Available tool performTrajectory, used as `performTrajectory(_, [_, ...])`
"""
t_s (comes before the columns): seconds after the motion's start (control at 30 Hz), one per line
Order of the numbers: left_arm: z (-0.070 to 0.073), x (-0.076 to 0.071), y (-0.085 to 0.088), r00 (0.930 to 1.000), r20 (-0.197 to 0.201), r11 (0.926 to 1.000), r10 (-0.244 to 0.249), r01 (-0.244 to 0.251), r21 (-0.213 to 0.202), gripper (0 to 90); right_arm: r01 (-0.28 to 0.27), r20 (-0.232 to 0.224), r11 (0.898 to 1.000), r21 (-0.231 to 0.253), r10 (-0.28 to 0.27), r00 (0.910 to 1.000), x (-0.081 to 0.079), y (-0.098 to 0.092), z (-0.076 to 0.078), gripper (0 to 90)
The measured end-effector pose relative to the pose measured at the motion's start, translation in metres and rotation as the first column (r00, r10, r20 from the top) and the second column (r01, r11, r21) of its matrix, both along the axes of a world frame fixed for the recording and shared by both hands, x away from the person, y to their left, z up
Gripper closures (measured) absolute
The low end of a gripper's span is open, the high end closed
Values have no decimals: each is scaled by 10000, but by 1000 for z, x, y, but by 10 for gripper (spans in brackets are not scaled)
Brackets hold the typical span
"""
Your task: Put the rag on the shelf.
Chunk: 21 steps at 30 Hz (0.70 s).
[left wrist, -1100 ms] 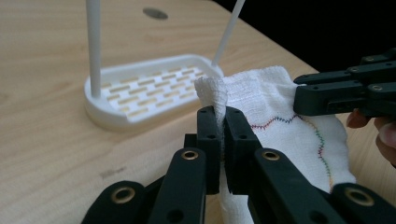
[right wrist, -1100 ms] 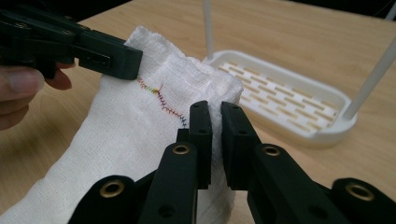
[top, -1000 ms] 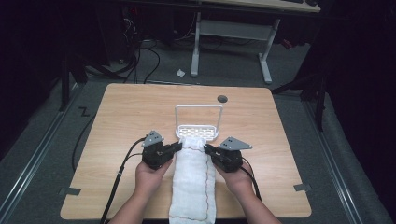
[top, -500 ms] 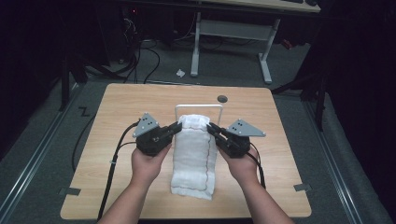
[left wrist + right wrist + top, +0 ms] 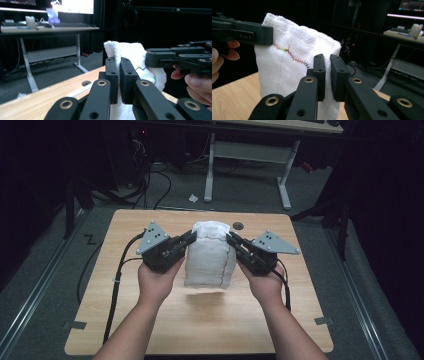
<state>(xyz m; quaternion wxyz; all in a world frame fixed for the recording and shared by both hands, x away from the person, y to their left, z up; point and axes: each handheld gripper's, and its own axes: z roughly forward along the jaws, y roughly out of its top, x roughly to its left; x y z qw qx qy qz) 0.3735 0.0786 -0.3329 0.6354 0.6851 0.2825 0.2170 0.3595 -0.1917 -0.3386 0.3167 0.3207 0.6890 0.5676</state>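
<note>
Where a second ago the white towel [image 5: 209, 254] lay stretched along the wooden table [image 5: 150, 320] with a white rack showing beyond it, it now hangs lifted between the two grippers, its lower edge clear of the tabletop with a shadow beneath, and the rack is hidden behind it; both hands have risen and moved forward; counted, there is one towel, two grippers, two hands. The left gripper [image 5: 191, 238] pinches the towel's upper left corner, its jaws closed narrow on the cloth; the right gripper [image 5: 231, 239] pinches the upper right corner likewise. From the left gripper view the cloth [image 5: 130, 57] rises just above and behind its own closed jaws, with the other gripper [image 5: 175, 57] clamped beside it and fingers [image 5: 197, 83] below; a desk with a keyboard [image 5: 70, 24] stands far beyond. The right gripper view shows the towel's [image 5: 287, 70] multicoloured stitched seam [image 5: 292, 55] running left of its jaws, which the high view renders as a faint dark line; a small dark round hole [image 5: 238, 225] in the table shows from above, just beyond the right jaws.
</note>
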Motion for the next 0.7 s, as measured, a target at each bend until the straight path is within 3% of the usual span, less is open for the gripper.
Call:
performTrajectory(0.17, [13, 1, -1, 9996, 293, 10000, 13, -14, 31, 864, -1, 314, 10000, -4, 2, 9995, 0, -2, 16, 838])
performTrajectory(0.5, [27, 1, -3, 9981, 618, 9998, 3, -16, 208, 864, 67, 579, 10000, -38, -65, 9983, -2, -3, 26, 838])
performTrajectory(0.6, [30, 7, -5, 9979, 645, 9996, 56, -74, 288, 864, 103, 612, 9998, -146, -94, 9981, 0, -3, 30, 838])
performTrajectory(0.7, [33, 17, -6, 9991, 429, 9996, 41, -53, 280, 864, 174, 585, 9997, -188, -162, 9982, 5, -4, 37, 838])
